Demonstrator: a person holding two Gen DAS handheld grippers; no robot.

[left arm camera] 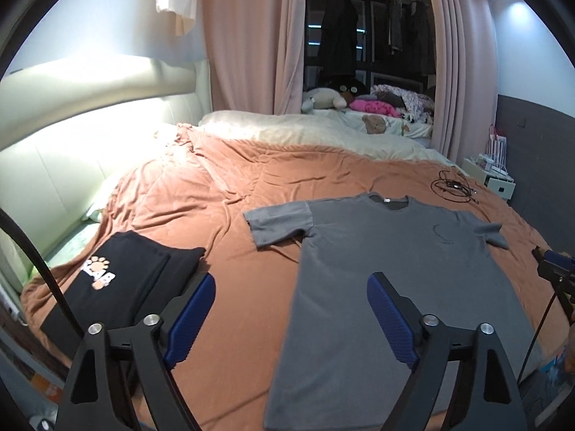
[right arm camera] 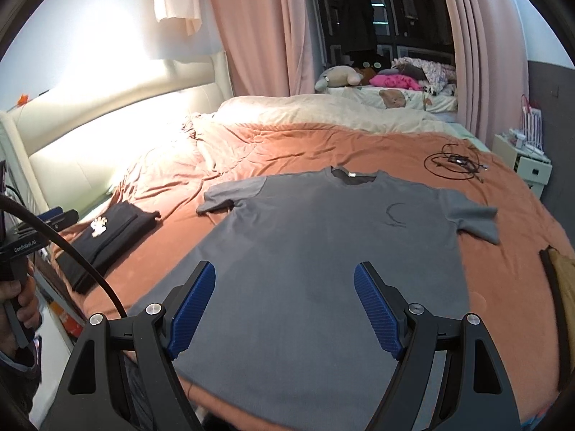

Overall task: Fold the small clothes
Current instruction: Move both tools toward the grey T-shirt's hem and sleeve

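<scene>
- Your right tongs (right arm camera: pixel 284 305) stand wide apart with nothing between the blue pads, hanging over the lower body of the grey T-shirt (right arm camera: pixel 323 251).
- Your left tongs (left arm camera: pixel 291 316) are spread too, empty, sitting over the shirt's left edge, with the orange bedcover (left arm camera: pixel 222 237) showing between the pads on that side.
- The shirt lies flat and face up on the bed, right ahead of both tongs: hem nearest you, collar farthest, so its long axis runs straight away from you.
- I'd judge each hand has its own side within reach: the left nearer the left sleeve (left arm camera: pixel 276 222), the right nearer the right sleeve (right arm camera: pixel 474 219).
- Left of your left tongs, a folded black garment (left arm camera: pixel 118 280) rests apart from the shirt; it looks finished.
- Beyond the right sleeve, a tangle of black cable (right arm camera: pixel 452 165) lies on the cover, well apart from the collar.
- Nothing sits on the shirt itself to block a fold.
</scene>
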